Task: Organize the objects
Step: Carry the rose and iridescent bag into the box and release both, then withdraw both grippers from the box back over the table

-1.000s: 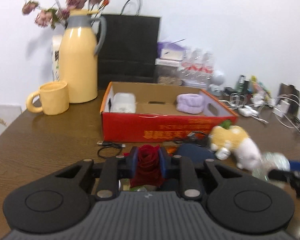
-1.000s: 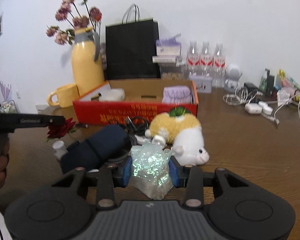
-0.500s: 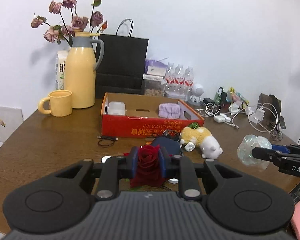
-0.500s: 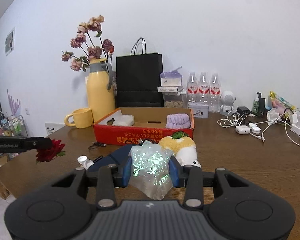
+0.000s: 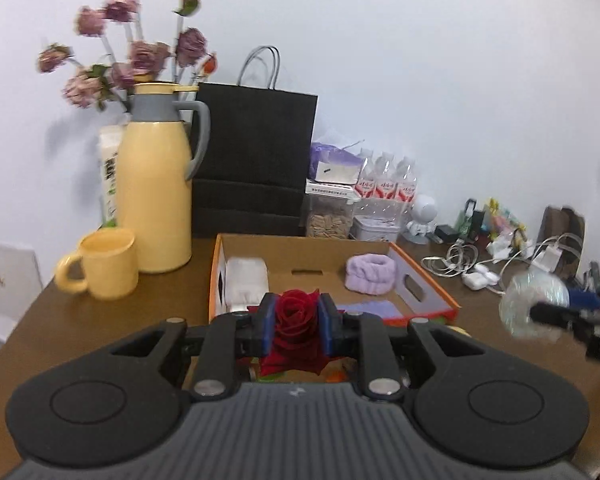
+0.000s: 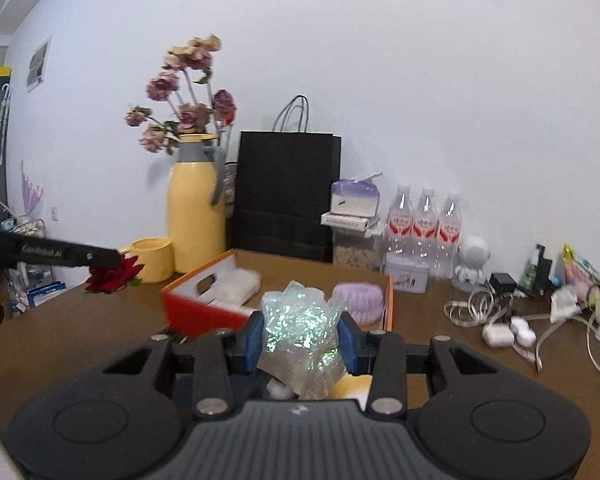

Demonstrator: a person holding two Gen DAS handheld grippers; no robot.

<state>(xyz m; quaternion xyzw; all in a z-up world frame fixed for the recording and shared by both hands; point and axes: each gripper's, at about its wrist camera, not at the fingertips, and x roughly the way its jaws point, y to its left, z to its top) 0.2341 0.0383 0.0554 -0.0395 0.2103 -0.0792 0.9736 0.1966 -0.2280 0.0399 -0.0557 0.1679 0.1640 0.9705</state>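
Observation:
My left gripper (image 5: 296, 330) is shut on a red rose (image 5: 296, 320) and holds it in the air at the near edge of the open orange cardboard box (image 5: 424, 284). The rose also shows in the right wrist view (image 6: 114, 276). My right gripper (image 6: 300, 340) is shut on a crumpled iridescent plastic wrapper (image 6: 300, 332), held above the table in front of the box (image 6: 204, 308); the wrapper shows at the right of the left wrist view (image 5: 534, 312). The box holds a white pack (image 5: 246, 276) and a lilac fluffy band (image 5: 370, 274).
A yellow jug (image 5: 154, 196) with dried flowers, a yellow mug (image 5: 106, 268) and a black paper bag (image 5: 254, 164) stand behind and left of the box. Water bottles (image 6: 422, 220), a white toy robot (image 6: 474, 260), cables and earbud cases (image 6: 508, 330) crowd the right side.
Both grippers have moved forward toward the box, each still holding its object. The plush toy and dark pouch on the table have dropped out of sight beneath the grippers.

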